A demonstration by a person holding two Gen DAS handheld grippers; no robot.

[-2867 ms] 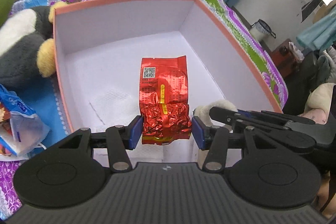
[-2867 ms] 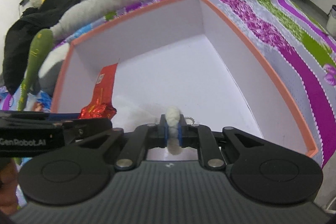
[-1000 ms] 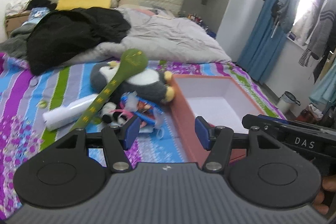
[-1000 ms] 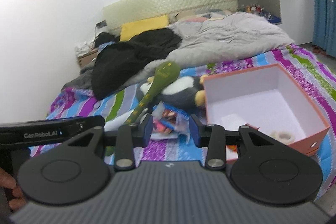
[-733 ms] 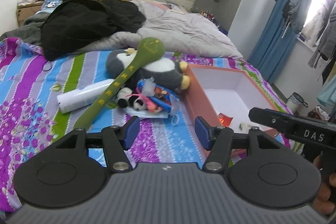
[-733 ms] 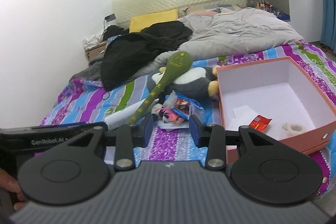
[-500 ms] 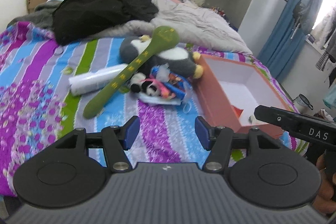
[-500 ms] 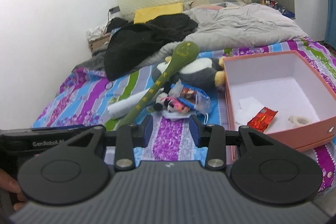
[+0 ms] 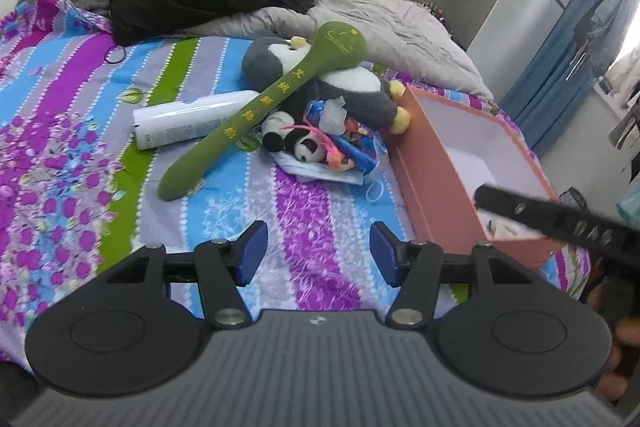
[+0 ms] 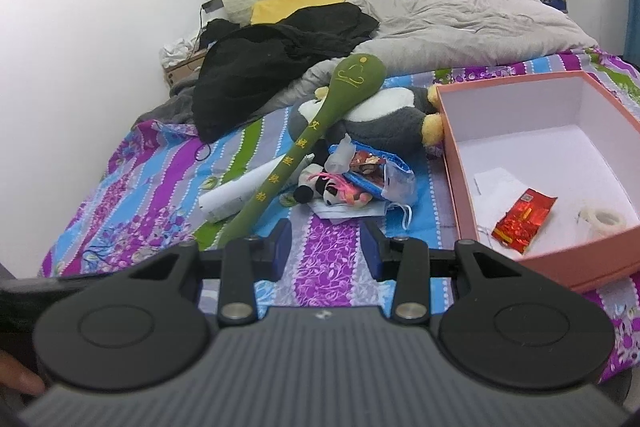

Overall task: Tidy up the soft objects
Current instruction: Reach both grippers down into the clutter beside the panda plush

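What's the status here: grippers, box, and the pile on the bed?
Left gripper open, empty. Right gripper open, empty. Red packet and white roll in box. Toy pile on bed, green plush stick lying across the penguin.

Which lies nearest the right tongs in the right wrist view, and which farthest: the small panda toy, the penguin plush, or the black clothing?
1. Small panda toy, just ahead of the right tongs, in the clutter pile.
2. Penguin plush, behind that pile, beside the box.
3. Black clothing, far back left, near the headboard.
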